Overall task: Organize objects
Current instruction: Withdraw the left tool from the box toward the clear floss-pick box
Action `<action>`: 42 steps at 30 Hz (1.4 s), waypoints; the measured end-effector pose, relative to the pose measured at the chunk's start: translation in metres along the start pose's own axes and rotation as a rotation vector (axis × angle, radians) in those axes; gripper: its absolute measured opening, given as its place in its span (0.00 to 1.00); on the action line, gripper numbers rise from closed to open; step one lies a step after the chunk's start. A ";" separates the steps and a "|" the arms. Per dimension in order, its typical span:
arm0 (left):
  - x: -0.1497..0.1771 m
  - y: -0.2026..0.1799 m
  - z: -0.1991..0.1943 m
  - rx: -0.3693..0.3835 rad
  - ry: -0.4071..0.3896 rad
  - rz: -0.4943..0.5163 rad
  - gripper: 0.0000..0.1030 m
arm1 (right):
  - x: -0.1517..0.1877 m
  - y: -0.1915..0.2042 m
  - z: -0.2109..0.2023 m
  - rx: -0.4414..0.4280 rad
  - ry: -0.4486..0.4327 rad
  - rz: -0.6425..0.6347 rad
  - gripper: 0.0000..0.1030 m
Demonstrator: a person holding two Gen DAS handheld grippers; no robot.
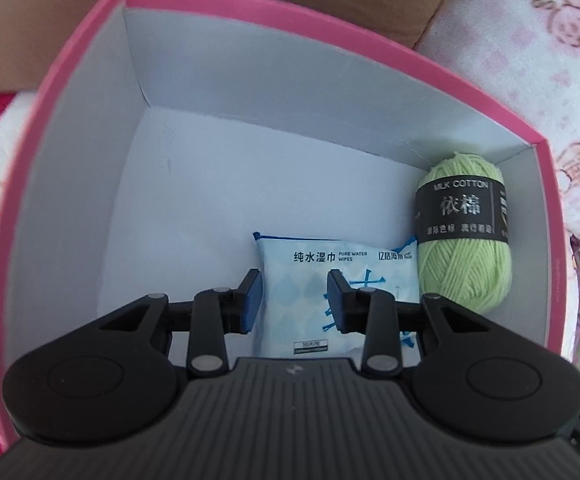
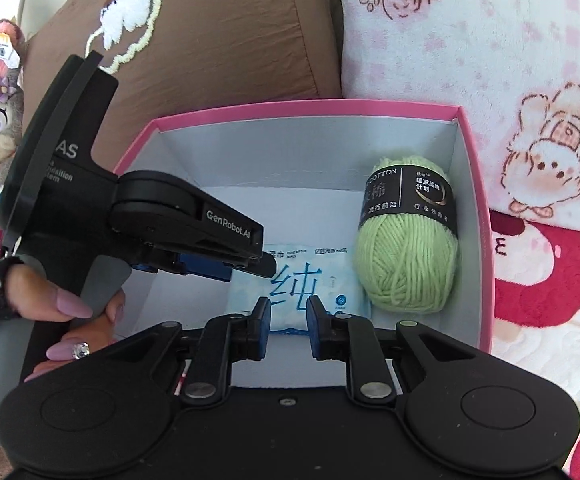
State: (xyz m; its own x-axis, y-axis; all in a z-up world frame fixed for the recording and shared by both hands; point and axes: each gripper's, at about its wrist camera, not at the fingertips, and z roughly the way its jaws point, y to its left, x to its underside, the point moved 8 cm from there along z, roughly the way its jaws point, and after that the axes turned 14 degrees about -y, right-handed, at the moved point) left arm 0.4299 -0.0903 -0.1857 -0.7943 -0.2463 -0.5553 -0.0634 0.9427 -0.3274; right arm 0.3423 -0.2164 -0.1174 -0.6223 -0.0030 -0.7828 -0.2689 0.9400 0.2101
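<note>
Left hand-held gripper (image 1: 294, 300) parted above wipes pack (image 1: 310, 276); holds nothing.

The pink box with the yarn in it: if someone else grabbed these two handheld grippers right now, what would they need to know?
Left gripper: jaws open, empty, down inside the pink cardboard box over the pale blue pack of wet wipes.
Right gripper: jaws open, empty, at the box's near edge.
Done: wipes pack lies flat on the box floor; light green ball of yarn sits beside it against the right wall.
Left: no other loose items in view; check around.
</note>
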 end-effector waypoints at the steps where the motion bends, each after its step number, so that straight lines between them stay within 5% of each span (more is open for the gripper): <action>1: -0.001 -0.001 -0.007 0.000 -0.012 0.016 0.35 | -0.001 0.002 -0.003 -0.002 -0.006 -0.002 0.25; 18: -0.004 -0.012 -0.143 0.044 -0.068 0.219 0.40 | -0.005 0.037 -0.075 0.002 -0.066 -0.055 0.34; 42: 0.025 -0.010 -0.274 0.121 -0.107 0.292 0.56 | -0.011 0.090 -0.177 0.006 -0.092 -0.201 0.63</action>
State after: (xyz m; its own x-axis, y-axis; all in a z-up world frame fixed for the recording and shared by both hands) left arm 0.2447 -0.0448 0.0133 -0.7002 0.0027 -0.7139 0.2351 0.9451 -0.2270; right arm 0.1949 -0.1919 0.0143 -0.4870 -0.1596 -0.8587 -0.3764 0.9255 0.0414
